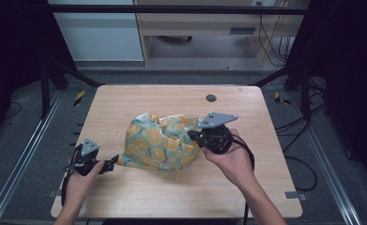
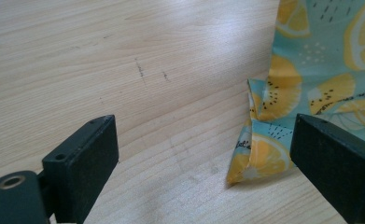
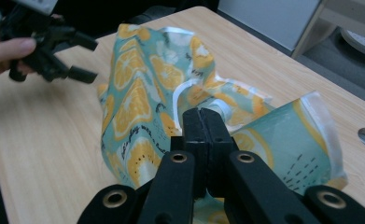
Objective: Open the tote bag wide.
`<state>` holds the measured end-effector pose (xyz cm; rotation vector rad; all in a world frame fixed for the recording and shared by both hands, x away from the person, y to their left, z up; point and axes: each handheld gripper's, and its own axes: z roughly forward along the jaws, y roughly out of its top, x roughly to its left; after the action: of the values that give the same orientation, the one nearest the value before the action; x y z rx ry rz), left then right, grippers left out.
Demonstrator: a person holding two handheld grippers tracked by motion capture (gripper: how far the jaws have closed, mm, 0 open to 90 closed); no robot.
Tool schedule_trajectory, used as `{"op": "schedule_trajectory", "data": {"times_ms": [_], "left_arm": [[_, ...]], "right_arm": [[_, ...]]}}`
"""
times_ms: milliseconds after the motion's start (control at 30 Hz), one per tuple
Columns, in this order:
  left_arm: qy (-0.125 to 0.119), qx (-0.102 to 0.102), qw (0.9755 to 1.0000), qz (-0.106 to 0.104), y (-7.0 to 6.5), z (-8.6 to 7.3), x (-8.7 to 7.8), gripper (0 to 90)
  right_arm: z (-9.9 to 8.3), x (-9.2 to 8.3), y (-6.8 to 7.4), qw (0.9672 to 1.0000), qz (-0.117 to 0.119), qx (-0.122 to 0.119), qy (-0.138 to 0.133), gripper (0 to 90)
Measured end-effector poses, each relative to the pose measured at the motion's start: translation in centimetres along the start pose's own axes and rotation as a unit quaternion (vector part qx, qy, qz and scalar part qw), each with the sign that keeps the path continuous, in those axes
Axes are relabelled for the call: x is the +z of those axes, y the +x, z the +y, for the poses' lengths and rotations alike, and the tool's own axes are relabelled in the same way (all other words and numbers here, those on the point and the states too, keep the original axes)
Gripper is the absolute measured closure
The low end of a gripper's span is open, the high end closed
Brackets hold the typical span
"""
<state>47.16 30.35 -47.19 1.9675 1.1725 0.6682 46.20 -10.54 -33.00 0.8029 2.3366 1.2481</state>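
Observation:
A teal cloth with a yellow lemon print [image 1: 160, 143] lies bunched up in the middle of the wooden table [image 1: 172, 192]. My right gripper [image 1: 193, 135] is at its right side. In the right gripper view the jaws [image 3: 203, 122] are pressed together on a white-hemmed fold of the cloth [image 3: 133, 102], which stands raised off the table. My left gripper [image 1: 111, 164] is open at the cloth's lower left corner. In the left gripper view that corner [image 2: 259, 154] lies on the table between the jaws [image 2: 208, 158], close to the right one and not pinched. The left gripper [image 3: 90, 59] is also open in the right gripper view.
A round cable hole [image 1: 211, 98] sits near the table's far edge. Metal rails [image 1: 26, 154] and black frame posts flank the table. Cables [image 1: 303, 164] lie on the floor to the right, and a light wooden cabinet [image 1: 209, 23] stands beyond.

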Motion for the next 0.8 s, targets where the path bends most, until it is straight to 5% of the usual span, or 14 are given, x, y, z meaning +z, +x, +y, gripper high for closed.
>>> {"op": "schedule_trajectory", "data": {"times_ms": [300,667,800], "left_arm": [[0.000,0.005,1.0000,0.002,-0.1,0.0,0.0,8.0],[-0.016,0.004,0.9994,-0.030,-1.3,0.9,-0.6,11.2],[-0.033,0.017,0.9983,-0.044,-2.1,3.0,-1.2,14.8]], "right_arm": [[-2.8,-0.8,2.2,0.9996,0.021,-0.019,-0.001,90.0],[-8.7,0.3,3.1,0.9980,0.057,0.024,0.004,90.0],[-10.1,1.0,3.2,0.9972,0.067,0.032,0.001,90.0]]}}
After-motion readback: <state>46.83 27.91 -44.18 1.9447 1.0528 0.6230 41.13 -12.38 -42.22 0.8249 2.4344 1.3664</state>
